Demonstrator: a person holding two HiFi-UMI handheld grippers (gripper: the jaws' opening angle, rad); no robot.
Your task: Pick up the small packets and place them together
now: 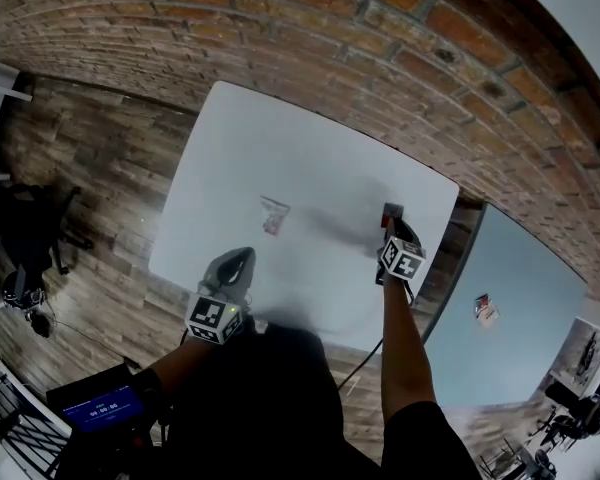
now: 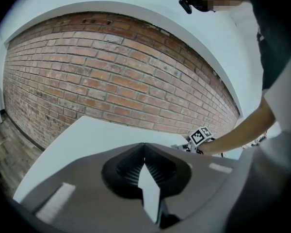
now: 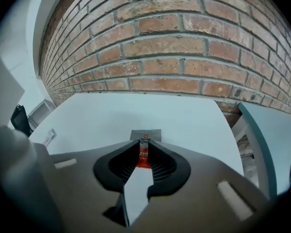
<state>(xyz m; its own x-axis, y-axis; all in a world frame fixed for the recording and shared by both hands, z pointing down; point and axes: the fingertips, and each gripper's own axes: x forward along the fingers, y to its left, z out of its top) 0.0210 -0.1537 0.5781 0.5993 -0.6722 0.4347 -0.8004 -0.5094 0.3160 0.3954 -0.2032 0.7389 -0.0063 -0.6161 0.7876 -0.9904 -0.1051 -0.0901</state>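
A small red and grey packet (image 3: 144, 149) is pinched between the jaws of my right gripper (image 3: 143, 142), and its grey end sticks out past the tips. In the head view this gripper (image 1: 393, 230) is over the right side of the white table (image 1: 310, 148), with the packet (image 1: 391, 211) at its tip. A second small packet (image 1: 273, 215) lies flat near the table's middle and shows at the left of the right gripper view (image 3: 49, 136). My left gripper (image 1: 236, 264) hovers at the table's near edge, shut and empty (image 2: 144, 147).
A brick wall (image 1: 380, 38) runs behind the table. A light blue table (image 1: 510, 308) stands to the right with a small red and white thing (image 1: 485, 308) on it. Wooden floor (image 1: 90, 178) and dark chairs (image 1: 20, 238) are at the left.
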